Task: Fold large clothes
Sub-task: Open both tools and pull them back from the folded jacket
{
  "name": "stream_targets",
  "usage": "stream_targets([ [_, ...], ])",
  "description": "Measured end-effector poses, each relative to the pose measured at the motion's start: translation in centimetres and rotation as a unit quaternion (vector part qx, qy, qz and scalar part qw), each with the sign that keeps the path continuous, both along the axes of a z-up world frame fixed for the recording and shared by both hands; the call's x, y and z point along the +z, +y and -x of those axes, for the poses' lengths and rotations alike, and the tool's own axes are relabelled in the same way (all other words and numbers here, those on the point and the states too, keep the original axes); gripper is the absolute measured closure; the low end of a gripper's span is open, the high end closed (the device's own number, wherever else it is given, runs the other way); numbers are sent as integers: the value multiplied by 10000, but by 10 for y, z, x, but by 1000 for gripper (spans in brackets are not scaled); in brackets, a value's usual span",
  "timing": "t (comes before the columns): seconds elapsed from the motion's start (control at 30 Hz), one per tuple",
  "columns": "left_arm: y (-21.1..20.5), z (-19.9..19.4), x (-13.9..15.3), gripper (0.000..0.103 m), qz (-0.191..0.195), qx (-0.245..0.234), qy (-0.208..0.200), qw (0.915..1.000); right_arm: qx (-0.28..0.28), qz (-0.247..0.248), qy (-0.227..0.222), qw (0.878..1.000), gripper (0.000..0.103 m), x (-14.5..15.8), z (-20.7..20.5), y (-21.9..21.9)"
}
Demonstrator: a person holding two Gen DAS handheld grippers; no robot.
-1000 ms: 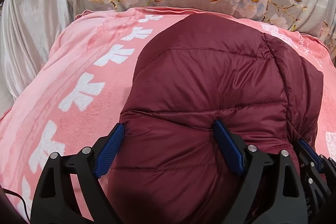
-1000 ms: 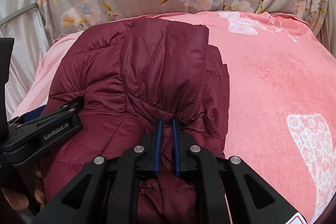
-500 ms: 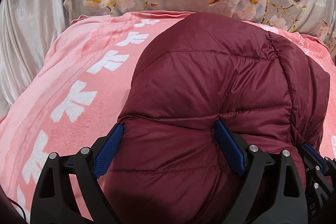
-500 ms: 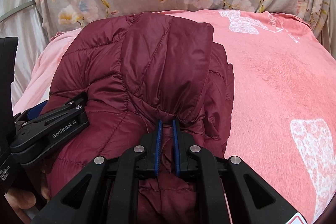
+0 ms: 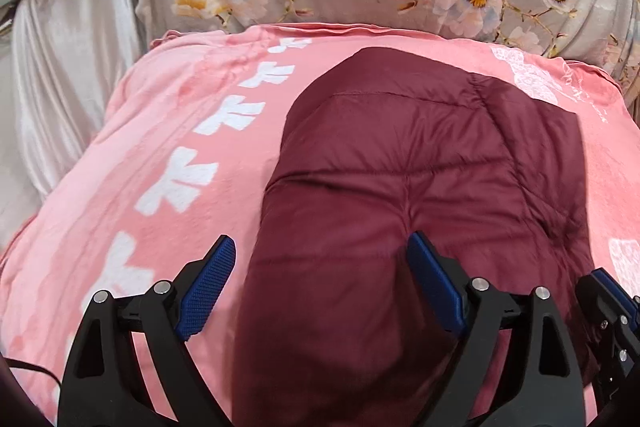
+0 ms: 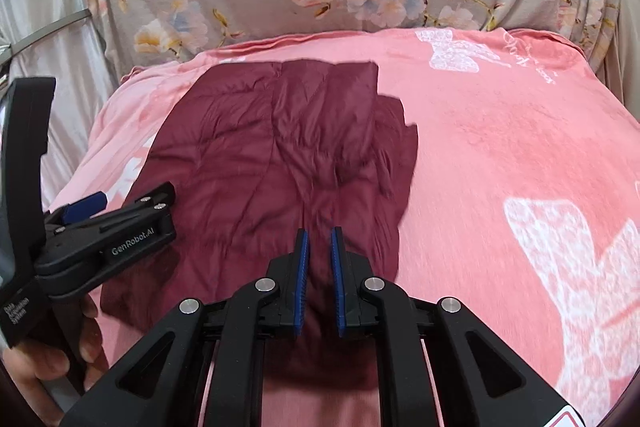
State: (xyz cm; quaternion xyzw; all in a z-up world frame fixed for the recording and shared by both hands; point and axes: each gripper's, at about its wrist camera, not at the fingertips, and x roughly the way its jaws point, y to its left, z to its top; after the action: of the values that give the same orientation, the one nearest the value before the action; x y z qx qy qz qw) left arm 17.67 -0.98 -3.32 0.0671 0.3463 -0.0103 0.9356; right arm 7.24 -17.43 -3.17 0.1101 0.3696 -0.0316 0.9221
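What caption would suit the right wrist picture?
Right claw pinching the near edge of a maroon puffer jacket lying on a pink blanket.

1. The puffer jacket (image 5: 420, 163) is dark maroon, quilted in stitched panels, with a smooth, slightly shiny shell
2. It lies folded into a compact, puffy bundle on the pink blanket (image 5: 168, 147), flat rather than bunched up
3. Its far end reaches close to the blanket's far edge, and its near end runs towards the near edge
4. In the right wrist view the jacket (image 6: 280, 155) sits left of the blanket's (image 6: 500, 147) middle, with a narrower folded layer lying along its right side
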Motion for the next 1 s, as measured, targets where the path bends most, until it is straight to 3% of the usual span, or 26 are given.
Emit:
stream_targets([
  [0.13,0,22,1,18,-123,-49,82,9999,42,93,143,9998,94,-17,9,5],
  [0.3,8,37,-5,18,34,-30,245,9997,62,317,130,9994,92,-33,10,14],
  [0.57,11,42,-16,17,139,49,370,9992,10,260,91,9996,91,-20,21,15],
  [0.77,20,63,-4,18,263,14,343,9991,73,103,8,9999,89,-8,47,11],
  [1.0,36,90,-18,18,255,-16,546,9982,203,218,245,9993,89,-25,50,12],
])
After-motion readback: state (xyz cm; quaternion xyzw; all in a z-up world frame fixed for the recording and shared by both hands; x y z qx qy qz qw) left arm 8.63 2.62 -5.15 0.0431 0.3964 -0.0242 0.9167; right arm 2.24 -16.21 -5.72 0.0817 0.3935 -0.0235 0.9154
